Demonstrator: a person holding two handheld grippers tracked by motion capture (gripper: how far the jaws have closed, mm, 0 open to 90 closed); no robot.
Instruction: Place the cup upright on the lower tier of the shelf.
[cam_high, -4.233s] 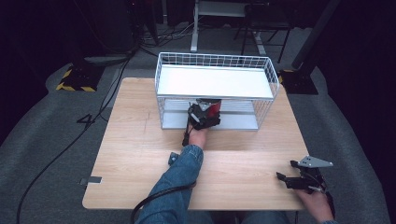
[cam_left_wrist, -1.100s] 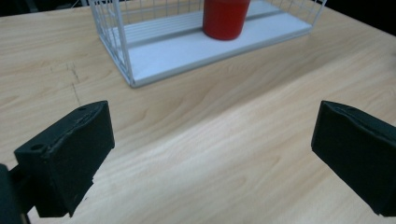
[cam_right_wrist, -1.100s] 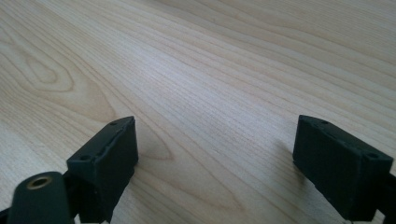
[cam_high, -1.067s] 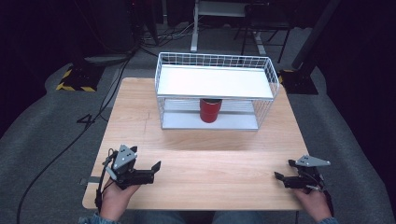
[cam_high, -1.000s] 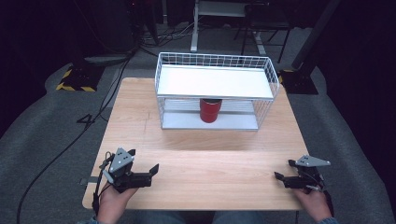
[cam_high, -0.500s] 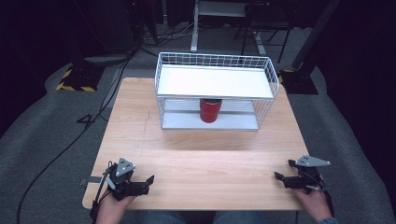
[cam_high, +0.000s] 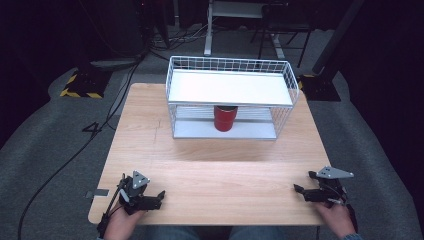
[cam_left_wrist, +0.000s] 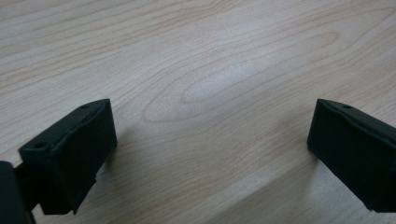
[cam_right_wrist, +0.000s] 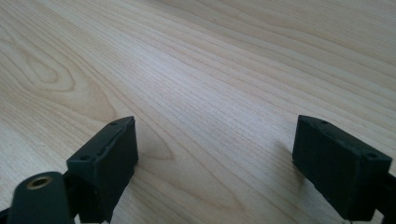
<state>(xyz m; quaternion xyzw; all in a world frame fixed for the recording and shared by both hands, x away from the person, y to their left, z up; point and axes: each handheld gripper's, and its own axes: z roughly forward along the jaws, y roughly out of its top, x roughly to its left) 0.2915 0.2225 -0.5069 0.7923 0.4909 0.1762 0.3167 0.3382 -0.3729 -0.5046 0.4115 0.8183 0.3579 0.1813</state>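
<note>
A red can (cam_high: 224, 117) stands upright on the lower shelf of a white wire rack (cam_high: 230, 98) at the far middle of the wooden table (cam_high: 220, 165). My left gripper (cam_high: 159, 196) rests at the table's near left corner, open, its jaws wide apart over bare wood (cam_left_wrist: 205, 93). At the near right corner my right gripper (cam_high: 300, 190) lies open too, nothing between its jaws, only wood grain (cam_right_wrist: 210, 93) ahead. Both grippers are far from the can.
The rack has a white top shelf (cam_high: 229, 87) above the can. The table's near edge runs just under both grippers. Dark floor with cables and a yellow-black striped block (cam_high: 80, 85) surrounds the table.
My left gripper let go of the red can in the rack, drew back to the near left corner and settled low on the table. The right gripper stayed put.
</note>
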